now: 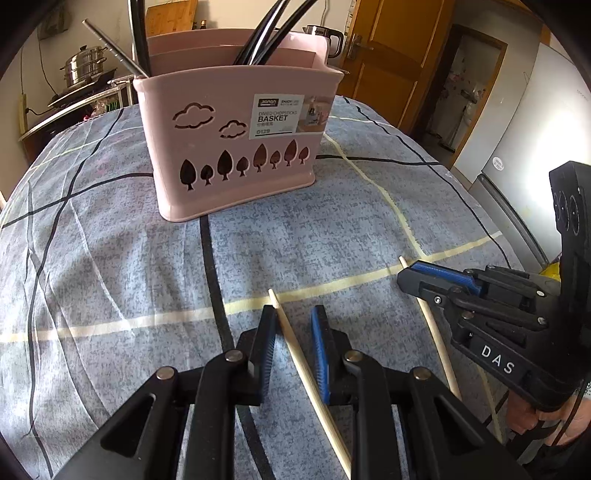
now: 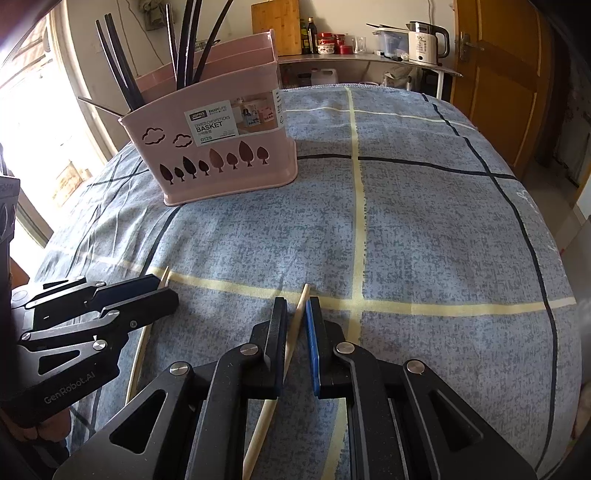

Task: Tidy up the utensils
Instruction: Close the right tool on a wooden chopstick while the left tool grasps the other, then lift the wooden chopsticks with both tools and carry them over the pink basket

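Observation:
A pink chopstick basket (image 1: 229, 166) (image 2: 221, 173) stands on the checked cloth and holds black chopsticks (image 1: 266, 33) (image 2: 184, 44) and a metal handle (image 1: 114, 48). Two wooden chopsticks lie on the cloth in front of it. My left gripper (image 1: 293, 312) (image 2: 162, 288) straddles one wooden chopstick (image 1: 306, 373) (image 2: 136, 369). Its jaws are open, with cloth showing beside the stick. My right gripper (image 2: 295, 304) (image 1: 410, 271) straddles the other chopstick (image 2: 292, 332) (image 1: 439, 343) with a narrower gap. That stick runs slantwise past the blue pad, and the pads are not pressing it.
The blue-grey cloth (image 2: 424, 229) drapes over the table and falls away at the right and far edges. Behind are a shelf with a kettle (image 2: 424, 42), a wooden door (image 2: 509, 92), a steamer pot (image 1: 85, 68) and a fridge (image 1: 535, 155). A hand (image 1: 535, 417) holds the right gripper.

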A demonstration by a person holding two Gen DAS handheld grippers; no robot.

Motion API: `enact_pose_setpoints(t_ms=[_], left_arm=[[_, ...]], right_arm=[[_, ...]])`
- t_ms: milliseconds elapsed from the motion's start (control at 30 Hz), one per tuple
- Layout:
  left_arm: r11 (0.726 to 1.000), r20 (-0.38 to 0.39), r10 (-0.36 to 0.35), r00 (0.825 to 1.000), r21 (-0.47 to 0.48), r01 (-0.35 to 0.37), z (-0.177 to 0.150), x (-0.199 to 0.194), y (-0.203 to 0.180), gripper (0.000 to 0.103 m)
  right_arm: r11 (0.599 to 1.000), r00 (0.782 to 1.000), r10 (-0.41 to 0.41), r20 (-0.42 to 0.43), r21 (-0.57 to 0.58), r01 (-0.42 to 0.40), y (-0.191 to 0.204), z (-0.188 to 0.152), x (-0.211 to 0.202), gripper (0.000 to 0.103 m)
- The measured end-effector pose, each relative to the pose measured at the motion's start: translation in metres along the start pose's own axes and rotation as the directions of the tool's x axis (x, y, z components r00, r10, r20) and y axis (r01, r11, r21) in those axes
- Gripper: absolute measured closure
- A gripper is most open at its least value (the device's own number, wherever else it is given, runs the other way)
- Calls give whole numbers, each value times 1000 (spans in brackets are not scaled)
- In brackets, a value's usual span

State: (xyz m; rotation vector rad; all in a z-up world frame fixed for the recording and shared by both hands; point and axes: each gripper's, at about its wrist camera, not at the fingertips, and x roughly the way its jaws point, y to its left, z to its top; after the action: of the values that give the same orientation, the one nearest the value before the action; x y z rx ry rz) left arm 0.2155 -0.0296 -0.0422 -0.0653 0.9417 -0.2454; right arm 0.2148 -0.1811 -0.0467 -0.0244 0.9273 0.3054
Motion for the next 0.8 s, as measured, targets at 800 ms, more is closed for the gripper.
enact_pose_setpoints(t_ms=[800], left_arm=[[999,208,-22,978,45,13,31,-86,-1,96]], right_arm=[[994,970,111,215,-32,-106,12,37,-74,98]])
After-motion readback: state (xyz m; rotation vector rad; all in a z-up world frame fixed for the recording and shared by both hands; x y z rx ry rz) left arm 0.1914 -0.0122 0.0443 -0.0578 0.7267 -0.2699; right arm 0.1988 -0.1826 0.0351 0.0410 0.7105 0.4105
